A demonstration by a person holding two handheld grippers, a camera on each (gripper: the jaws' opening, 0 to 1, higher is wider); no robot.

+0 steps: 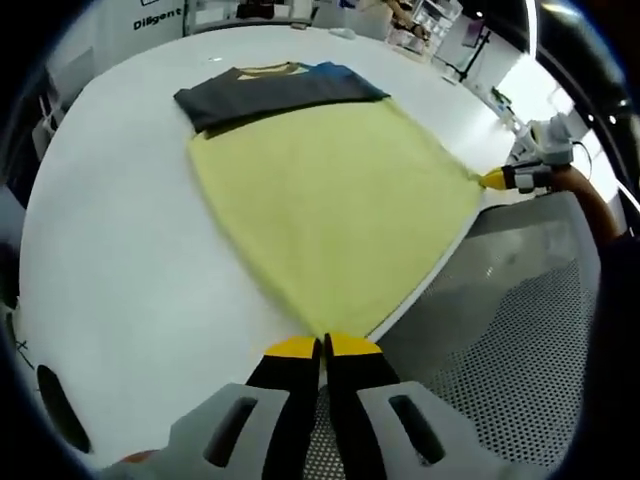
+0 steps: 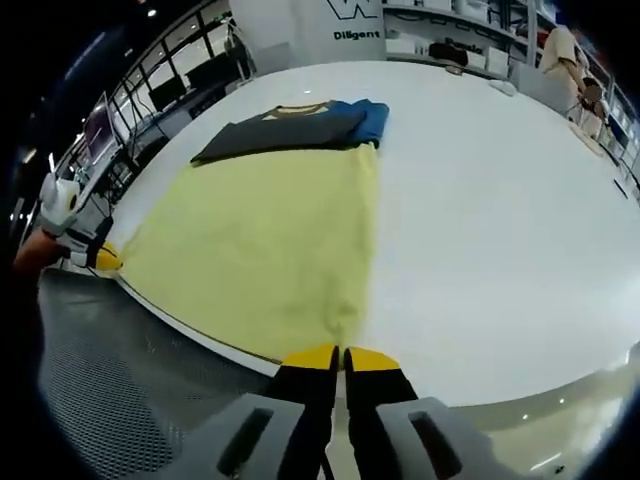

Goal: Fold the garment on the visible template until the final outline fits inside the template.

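In the left gripper view my left gripper (image 1: 321, 347) is sitting at the near edge of the desk (image 1: 120, 250), its yellow-tipped jaws pressed together and pinching the closest corner of the yellow cloth (image 1: 330, 210). In the right gripper view my right gripper (image 2: 340, 357) is doing the same at the other near corner of the yellow cloth (image 2: 260, 240), jaws closed tight on the fabric right where it is meeting the edge of the desk (image 2: 500, 220). Beside and below the desk edge a grey perforated surface (image 1: 500, 320) is showing, seen again in the right gripper view (image 2: 100, 370). My right gripper is also appearing at the right side of the left gripper view (image 1: 497, 180), holding its corner, and my left gripper is showing at the left side of the right gripper view (image 2: 105, 258). From the two pinched corners the cloth is lying spread flat, stretching away across the white desk. At its far end a dark grey garment (image 1: 275, 95) is lying folded across it, with a tan collar and a blue piece (image 1: 335, 72) peeking out beside it; the same dark garment (image 2: 285, 132) and blue piece (image 2: 370, 118) are lying at the far end in the right gripper view. Beyond the desk, shelves and a white sign are standing blurred
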